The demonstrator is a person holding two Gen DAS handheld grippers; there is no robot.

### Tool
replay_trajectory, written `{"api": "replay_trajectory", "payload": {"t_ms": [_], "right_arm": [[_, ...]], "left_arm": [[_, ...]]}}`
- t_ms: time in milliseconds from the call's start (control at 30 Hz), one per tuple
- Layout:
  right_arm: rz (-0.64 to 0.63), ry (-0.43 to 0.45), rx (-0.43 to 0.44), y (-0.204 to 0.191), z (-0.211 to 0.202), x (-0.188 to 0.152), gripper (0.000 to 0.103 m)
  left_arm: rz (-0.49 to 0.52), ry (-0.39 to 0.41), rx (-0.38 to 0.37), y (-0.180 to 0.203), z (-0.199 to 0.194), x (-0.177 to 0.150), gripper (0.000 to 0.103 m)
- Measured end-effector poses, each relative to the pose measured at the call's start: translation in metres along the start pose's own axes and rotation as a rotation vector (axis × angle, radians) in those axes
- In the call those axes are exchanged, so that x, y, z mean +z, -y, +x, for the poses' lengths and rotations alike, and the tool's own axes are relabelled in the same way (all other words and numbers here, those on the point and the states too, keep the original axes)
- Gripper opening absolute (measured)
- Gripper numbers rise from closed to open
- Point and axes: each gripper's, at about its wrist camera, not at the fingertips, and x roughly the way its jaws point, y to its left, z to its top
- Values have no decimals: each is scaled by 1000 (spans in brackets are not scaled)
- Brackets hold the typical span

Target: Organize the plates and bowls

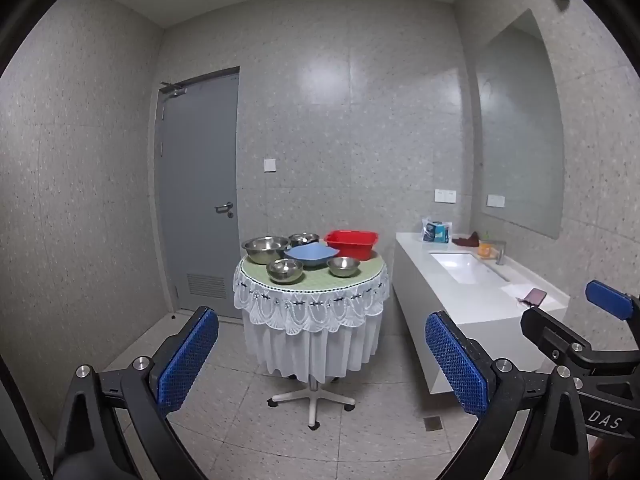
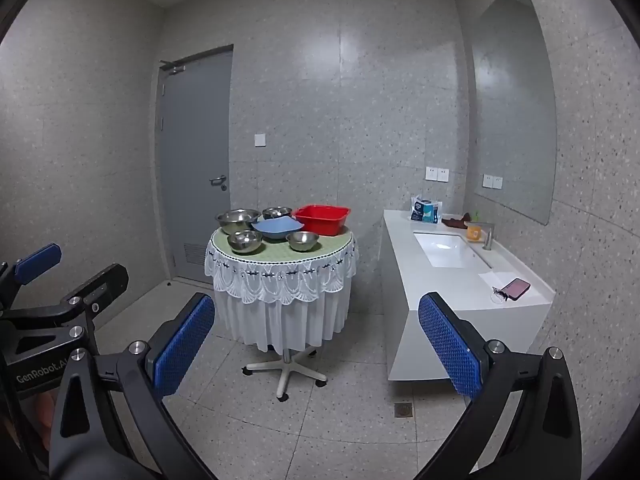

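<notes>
A small round table [image 1: 316, 280] with a lace cloth stands across the room. On it sit several steel bowls: a large one [image 1: 266, 249] at back left, a small one [image 1: 304, 238] behind, and two [image 1: 285, 270] [image 1: 343, 266] in front. A blue plate [image 1: 311, 254] lies in the middle and a red basin [image 1: 352, 243] at back right. The same set shows in the right wrist view: blue plate [image 2: 277, 227], red basin [image 2: 321, 219], large bowl [image 2: 238, 220]. My left gripper [image 1: 320, 356] and right gripper [image 2: 316, 340] are both open, empty and far from the table.
A white sink counter [image 1: 472, 296] runs along the right wall with a faucet, an orange cup [image 1: 485, 249], a packet and a phone [image 1: 535, 296]. A grey door [image 1: 198, 192] is at the left. The table stands on a wheeled base [image 1: 312, 400]. A floor drain [image 2: 403, 409] is nearby.
</notes>
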Motion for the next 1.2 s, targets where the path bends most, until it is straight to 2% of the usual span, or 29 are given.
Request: {"api": "replay_trajectory", "payload": {"t_ms": [400, 1200], "right_arm": [[-12, -4, 3, -18, 5, 0, 103], [-1, -11, 17, -19, 20, -6, 103]], "left_arm": [[1, -4, 17, 4, 7, -3, 102], [8, 1, 36, 11, 11, -4, 102]]}}
